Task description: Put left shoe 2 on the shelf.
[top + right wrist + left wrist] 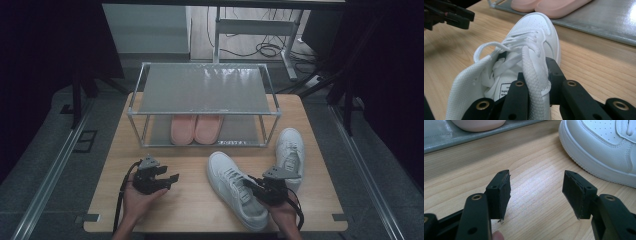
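Note:
A white lace-up sneaker (232, 187) lies on the wooden table (190, 205) with its toe toward the rack. My right gripper (250, 182) is shut on its padded collar: in the right gripper view one jaw sits inside the sneaker (536, 27) and the other outside, with my right gripper (535, 75) pinching the wall between them. A second white sneaker (290, 150) lies just to the right. My left gripper (170, 179) rests low over the table at the left, open, and my left gripper (536, 190) holds nothing, with the sneaker's toe (604, 147) ahead of it.
A two-tier metal shoe rack (202, 90) stands at the table's far side, with a pair of pink slippers (196, 128) on its lower shelf. Bare wood lies between my two hands. Cables and table legs show on the floor behind.

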`<control>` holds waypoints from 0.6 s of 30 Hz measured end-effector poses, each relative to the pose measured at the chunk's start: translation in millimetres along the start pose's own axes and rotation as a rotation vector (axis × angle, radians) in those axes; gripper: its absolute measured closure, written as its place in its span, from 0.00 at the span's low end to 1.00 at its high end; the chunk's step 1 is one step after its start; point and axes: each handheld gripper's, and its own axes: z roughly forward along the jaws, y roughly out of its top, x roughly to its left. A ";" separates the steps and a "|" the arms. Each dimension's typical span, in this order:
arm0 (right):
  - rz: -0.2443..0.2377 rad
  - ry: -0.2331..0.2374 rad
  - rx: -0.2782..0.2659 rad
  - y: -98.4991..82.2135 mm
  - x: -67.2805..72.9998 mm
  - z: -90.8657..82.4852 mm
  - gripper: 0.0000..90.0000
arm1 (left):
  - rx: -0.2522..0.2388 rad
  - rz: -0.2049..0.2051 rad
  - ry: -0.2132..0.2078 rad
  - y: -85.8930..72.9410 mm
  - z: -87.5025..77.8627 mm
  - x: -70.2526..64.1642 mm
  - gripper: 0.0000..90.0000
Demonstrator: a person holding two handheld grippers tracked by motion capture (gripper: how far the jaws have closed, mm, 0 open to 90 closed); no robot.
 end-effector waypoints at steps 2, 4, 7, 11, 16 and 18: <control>0.001 0.009 -0.006 0.3 0.2 -0.6 0.91 | 0.000 0.000 0.000 0.0 0.0 0.1 0.44; -0.002 0.014 -0.009 0.8 0.4 -1.7 0.91 | 0.001 0.000 0.000 0.0 0.2 0.1 0.44; 0.001 0.025 -0.019 1.7 0.7 -3.6 0.91 | 0.003 0.005 -0.001 -0.1 0.6 0.5 0.44; 0.013 0.040 -0.045 3.1 0.0 -7.6 0.91 | 0.002 0.003 -0.001 -0.1 0.3 0.9 0.44; 0.033 0.053 -0.085 6.8 -0.1 -15.8 0.91 | 0.004 0.003 -0.001 -0.2 0.5 0.9 0.44; 0.040 0.060 -0.103 8.7 -0.2 -20.0 0.91 | 0.006 0.004 0.000 -0.2 0.8 0.8 0.44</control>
